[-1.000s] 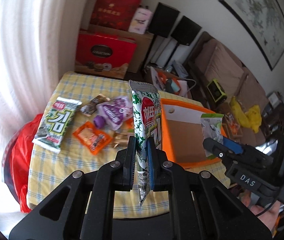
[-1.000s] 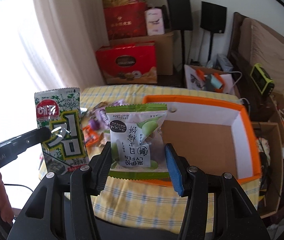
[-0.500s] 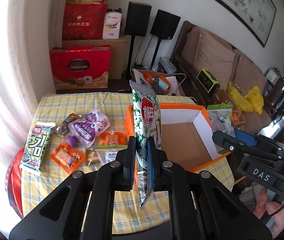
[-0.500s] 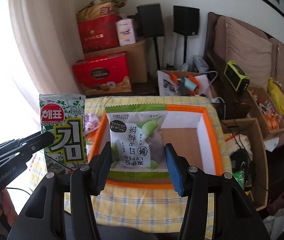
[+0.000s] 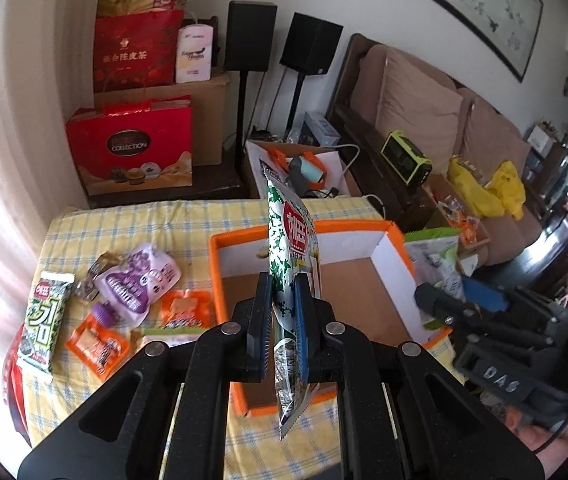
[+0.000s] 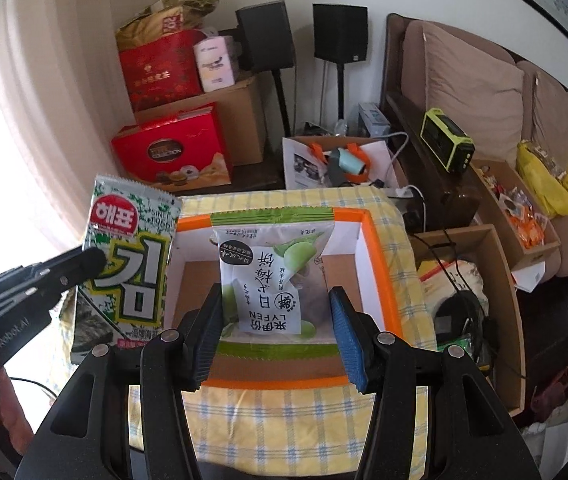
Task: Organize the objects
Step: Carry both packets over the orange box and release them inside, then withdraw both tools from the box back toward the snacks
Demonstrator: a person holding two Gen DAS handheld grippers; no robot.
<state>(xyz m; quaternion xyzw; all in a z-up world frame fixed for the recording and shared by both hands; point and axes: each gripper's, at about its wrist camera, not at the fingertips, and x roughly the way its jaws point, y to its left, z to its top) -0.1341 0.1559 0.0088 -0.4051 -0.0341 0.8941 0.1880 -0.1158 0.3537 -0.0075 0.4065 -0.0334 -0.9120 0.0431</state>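
My left gripper (image 5: 282, 312) is shut on a green and white seaweed packet (image 5: 289, 264), held edge-on above the near left part of the orange-rimmed box (image 5: 397, 256). The same packet shows in the right wrist view (image 6: 128, 264). My right gripper (image 6: 276, 332) is shut on a white and green mochi snack packet (image 6: 274, 276), held above the box (image 6: 375, 264). The box's cardboard floor looks bare. On the yellow checked tablecloth (image 5: 124, 220) left of the box lie a second seaweed packet (image 5: 42, 326), a purple pouch (image 5: 136, 280) and orange packets (image 5: 98, 344).
Behind the table stand a red gift box (image 5: 132, 152), cardboard boxes and two black speakers (image 5: 250, 36). A sofa (image 5: 435, 112) and open cardboard boxes (image 6: 479, 292) with clutter are on the right. A red bag (image 5: 12, 380) hangs at the table's left edge.
Both grippers have moved over the table toward the orange box, still holding their packets. The views now look more squarely down on the box.
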